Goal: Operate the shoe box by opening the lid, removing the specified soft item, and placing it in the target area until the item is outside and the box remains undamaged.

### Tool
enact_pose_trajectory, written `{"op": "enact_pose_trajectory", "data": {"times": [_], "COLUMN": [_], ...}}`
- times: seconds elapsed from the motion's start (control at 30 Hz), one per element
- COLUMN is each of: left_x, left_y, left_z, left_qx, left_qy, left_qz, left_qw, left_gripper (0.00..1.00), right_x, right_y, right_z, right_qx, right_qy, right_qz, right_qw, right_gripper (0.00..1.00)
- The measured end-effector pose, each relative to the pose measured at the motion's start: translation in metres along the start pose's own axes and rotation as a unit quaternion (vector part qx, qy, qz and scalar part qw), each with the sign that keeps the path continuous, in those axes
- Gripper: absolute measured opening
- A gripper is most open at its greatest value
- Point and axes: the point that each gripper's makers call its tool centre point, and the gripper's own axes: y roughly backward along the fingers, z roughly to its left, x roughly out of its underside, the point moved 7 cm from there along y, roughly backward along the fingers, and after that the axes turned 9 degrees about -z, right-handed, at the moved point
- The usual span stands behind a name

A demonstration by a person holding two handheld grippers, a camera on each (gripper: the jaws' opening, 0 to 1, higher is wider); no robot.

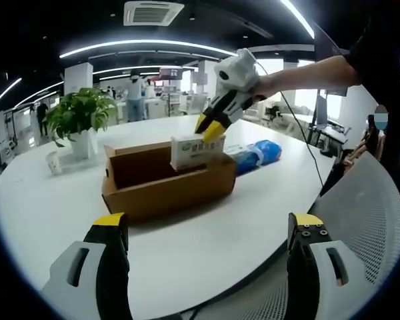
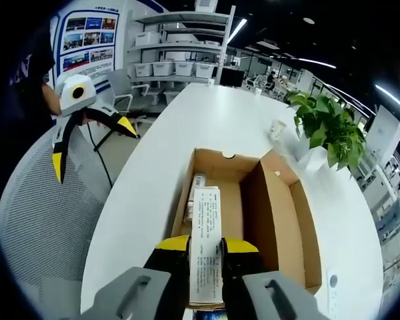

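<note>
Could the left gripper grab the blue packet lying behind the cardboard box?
Probably not easily: the left gripper is open, but the brown cardboard shoe box sits between it and the blue plastic packet on the white table.

A wide white counter with a rounded edge carries an open brown cardboard shoe box, its lid folded back. Just beside the box lies a blue-and-white soft pack, while a leafy potted plant in a white pot and a small paper cup stand nearer the counter's far side.
</note>
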Motion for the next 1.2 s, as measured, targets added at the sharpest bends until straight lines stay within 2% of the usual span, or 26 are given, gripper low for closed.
{"op": "enact_pose_trajectory", "data": {"times": [0.57,1.2], "left_x": [0.001,0.001], "left_y": [-0.001,0.000], "left_z": [0.000,0.000], "left_qx": [0.002,0.001], "left_qy": [-0.001,-0.001], "left_qz": [0.001,0.003], "left_qw": [1.0000,1.0000], "left_gripper": [0.99,0.99], "right_x": [-0.016,-0.010], "right_y": [0.034,0.070], "right_z": [-0.005,-0.015], "right_qx": [0.005,0.026], "right_qy": [0.019,0.025], "right_qz": [-0.010,-0.008], "right_qw": [0.9998,0.9993], "right_gripper": [0.12,0.12]}}
